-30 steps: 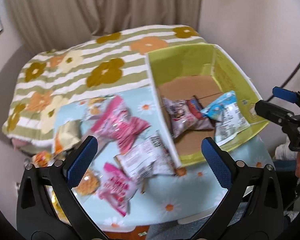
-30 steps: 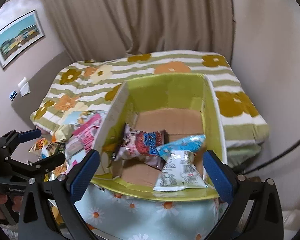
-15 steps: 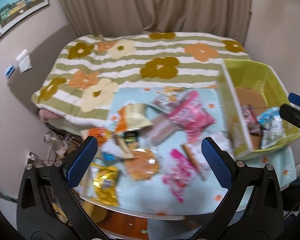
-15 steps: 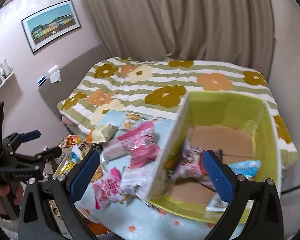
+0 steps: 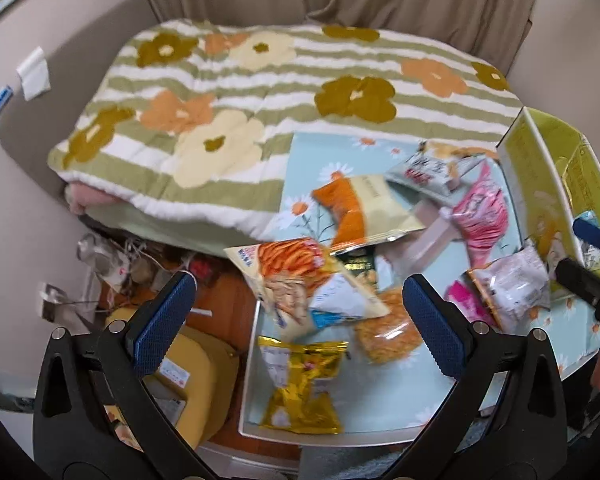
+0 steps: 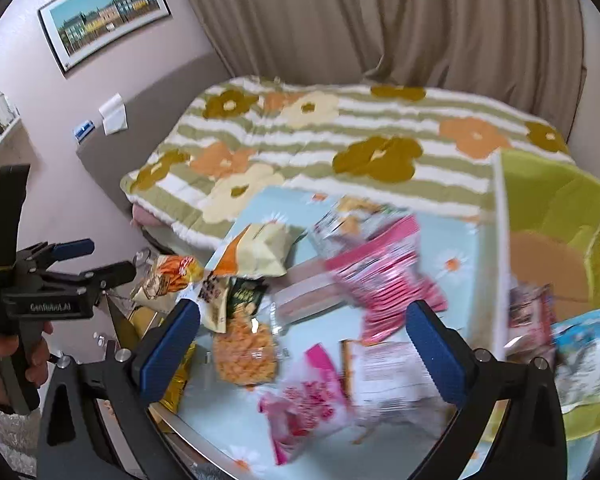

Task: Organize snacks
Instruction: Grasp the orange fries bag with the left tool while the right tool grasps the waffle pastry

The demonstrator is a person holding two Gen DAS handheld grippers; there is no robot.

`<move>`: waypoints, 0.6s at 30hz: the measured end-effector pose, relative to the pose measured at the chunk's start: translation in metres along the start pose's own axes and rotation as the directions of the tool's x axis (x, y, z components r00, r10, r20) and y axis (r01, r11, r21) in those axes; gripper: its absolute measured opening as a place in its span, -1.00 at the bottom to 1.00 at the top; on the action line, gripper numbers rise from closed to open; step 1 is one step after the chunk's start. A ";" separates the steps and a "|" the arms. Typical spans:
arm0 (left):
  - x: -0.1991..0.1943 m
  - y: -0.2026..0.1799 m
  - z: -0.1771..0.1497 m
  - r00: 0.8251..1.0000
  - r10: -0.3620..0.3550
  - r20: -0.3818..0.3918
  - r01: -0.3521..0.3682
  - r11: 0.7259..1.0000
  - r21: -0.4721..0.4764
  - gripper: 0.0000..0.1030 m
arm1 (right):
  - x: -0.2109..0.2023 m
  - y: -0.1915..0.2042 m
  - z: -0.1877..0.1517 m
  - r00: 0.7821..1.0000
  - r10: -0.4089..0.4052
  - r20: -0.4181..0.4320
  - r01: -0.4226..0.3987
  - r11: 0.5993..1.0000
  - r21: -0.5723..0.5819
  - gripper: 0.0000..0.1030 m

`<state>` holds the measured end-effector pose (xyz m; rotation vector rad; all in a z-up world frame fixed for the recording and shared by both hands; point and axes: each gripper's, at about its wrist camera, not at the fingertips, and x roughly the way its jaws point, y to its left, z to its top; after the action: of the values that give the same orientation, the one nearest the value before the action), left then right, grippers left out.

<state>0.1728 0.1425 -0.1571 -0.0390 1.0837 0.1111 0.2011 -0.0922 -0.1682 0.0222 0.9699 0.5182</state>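
Above the snack-strewn table point(image 5: 256, 364), both grippers hover, jaws spread.

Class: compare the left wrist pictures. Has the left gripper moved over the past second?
Yes. The left gripper has swung leftward: the green box, fixed on the table, slid from mid-frame to the right edge, and the gold snack bag now lies between its open jaws.

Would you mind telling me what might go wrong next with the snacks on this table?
The gold snack bag and the orange-stick bag lie at the table's left edge, so a nudge might drop them. The snacks overlap in a pile, so the open left hand-held gripper may pinch two at once.
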 end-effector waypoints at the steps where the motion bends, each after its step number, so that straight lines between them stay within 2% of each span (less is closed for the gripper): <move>1: 0.009 0.006 0.001 1.000 -0.021 -0.018 0.021 1.000 0.002 0.99 | 0.009 0.004 -0.002 1.000 -0.003 -0.016 0.003 1.000 0.001 0.99; 10: 0.077 0.028 0.001 0.978 -0.148 -0.147 0.154 0.987 0.035 0.99 | 0.082 0.036 -0.031 0.988 -0.010 -0.156 0.014 0.999 0.029 0.99; 18: 0.108 0.027 0.000 0.955 -0.212 -0.207 0.226 0.973 0.043 0.99 | 0.123 0.059 -0.049 0.971 -0.019 -0.239 0.009 0.999 -0.044 0.99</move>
<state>0.2199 0.1769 -0.2522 -0.1122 1.2769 -0.1321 0.1936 0.0022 -0.2776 -0.0876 1.1941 0.5363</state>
